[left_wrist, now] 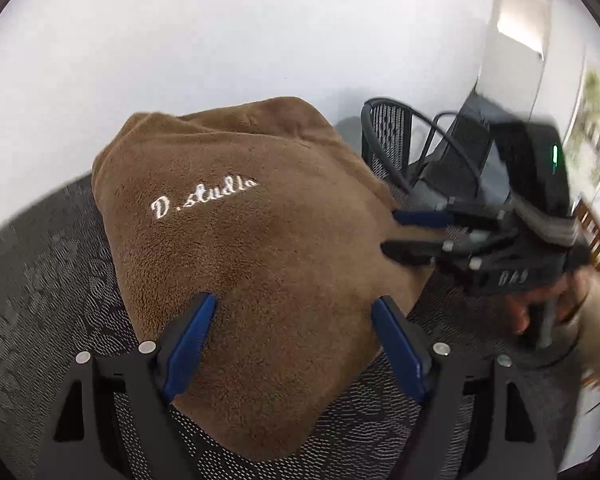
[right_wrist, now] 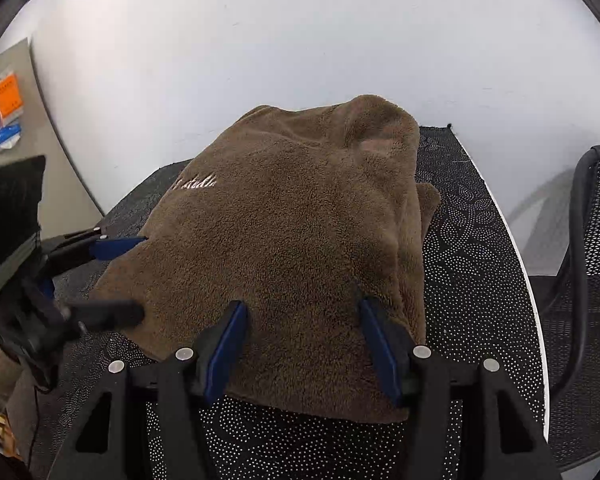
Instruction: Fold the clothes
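- On the counter (right_wrist: 480,240), which wears a dark mat dotted with white, I see the brown fleece garment (right_wrist: 300,240) lying in a folded heap, its far end bunched up towards the white wall (right_wrist: 300,40).
- White stitched lettering (left_wrist: 204,196) runs across the top of the garment; from the right wrist view only its tail end shows, near the left edge of the cloth.
- My left gripper (left_wrist: 292,306) hovers over the near part of the garment with its jaws spread wide, the blue pads apart on either side of a broad stretch of fleece, pinching nothing that I can see.
- My right gripper (right_wrist: 302,312) sits over the near edge of the garment, jaws parted to a middling gap; the pads straddle the cloth and I see no fold caught between them.
- From the left wrist view the right gripper (left_wrist: 388,232) comes in from the right, blurred, its fingertips at the garment's right-hand edge.
- A hand (left_wrist: 540,308) grips that gripper's handle; it too is blurred.
- A black mesh chair (right_wrist: 596,280) stands just past the counter's right rim.
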Available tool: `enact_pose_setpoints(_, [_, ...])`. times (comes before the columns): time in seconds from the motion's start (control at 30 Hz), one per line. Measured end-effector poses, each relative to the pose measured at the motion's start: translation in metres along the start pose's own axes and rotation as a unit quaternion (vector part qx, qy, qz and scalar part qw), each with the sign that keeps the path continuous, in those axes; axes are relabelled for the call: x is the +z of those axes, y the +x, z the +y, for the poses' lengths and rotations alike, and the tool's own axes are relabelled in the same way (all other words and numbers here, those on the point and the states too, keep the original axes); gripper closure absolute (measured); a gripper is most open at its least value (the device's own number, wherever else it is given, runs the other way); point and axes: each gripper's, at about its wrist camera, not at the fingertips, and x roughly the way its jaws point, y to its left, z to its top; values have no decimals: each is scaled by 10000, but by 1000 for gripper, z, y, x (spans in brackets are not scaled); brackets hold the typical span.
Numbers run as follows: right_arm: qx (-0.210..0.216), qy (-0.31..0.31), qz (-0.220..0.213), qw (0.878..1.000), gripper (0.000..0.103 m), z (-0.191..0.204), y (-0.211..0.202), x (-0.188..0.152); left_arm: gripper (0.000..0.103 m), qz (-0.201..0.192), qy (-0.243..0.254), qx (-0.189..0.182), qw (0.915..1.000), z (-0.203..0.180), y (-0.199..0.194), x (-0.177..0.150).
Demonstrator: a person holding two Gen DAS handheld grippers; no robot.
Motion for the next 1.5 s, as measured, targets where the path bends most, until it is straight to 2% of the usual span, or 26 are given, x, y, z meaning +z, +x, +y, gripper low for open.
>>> enact_pose_setpoints(0.1, [-34, -73, 227, 9997, 42, 3, -5, 10, 17, -47, 127, 205, 9997, -6, 3, -2])
enact_pose_setpoints(0.17, [63, -37, 281, 9996, 42, 4, -14, 27, 16, -70, 68, 201, 9998, -4, 4, -2])
enact_pose_setpoints(0.27, [97, -152, 23, 9998, 42, 1, -24, 64, 15, -104, 0, 120, 9999, 0, 6, 0])
enact_pose_setpoints(0.33, [19, -444, -80, 9990, 42, 2, -18, 96, 15, -130, 2, 111, 9999, 0, 8, 1])
enact_pose_setpoints(0.4, [101, -626, 2, 9980, 42, 3, -1, 122, 14, -161, -15, 98, 9998, 1, 9, 1])
enact_pose_setpoints(0.5, [204, -851, 341, 9956, 42, 9, 33, 147, 14, -224, -32, 91, 9997, -1, 10, 0])
enact_pose_setpoints(0.6, [-135, -887, 799, 9928, 42, 3, 69, 151, 14, -251, -19, 91, 9996, 0, 8, -2])
enact_pose_setpoints(0.77, [-483, -309, 1351, 9892, 42, -39, 100, 140, 14, -311, 43, 20, 9995, 2, 11, -1])
enact_pose_setpoints(0.9, [-367, -269, 1342, 9899, 42, -49, 107, 129, 14, -315, 130, 55, 9994, 0, 15, 1])
enact_pose_setpoints(1.13, [-532, -420, 1327, 9888, 42, -48, 107, 126, 8, -205, 363, 232, 9989, -7, 20, 3])
enact_pose_setpoints(1.23, [-602, -322, 1053, 9921, 41, -40, 85, 128, 6, -158, 472, 314, 9983, -11, 22, 0])
enact_pose_setpoints(1.37, [-84, -447, 331, 9984, 41, -14, 18, 118, 5, -176, 482, 287, 9983, -9, 23, 0])
enact_pose_setpoints(1.43, [102, -717, 245, 9971, 41, 0, -6, 100, 5, -179, 481, 284, 9983, -8, 24, 2])
enact_pose_setpoints(1.5, [237, -1006, 379, 9939, 41, 13, -18, 75, 5, -173, 507, 313, 9981, -11, 20, 1])
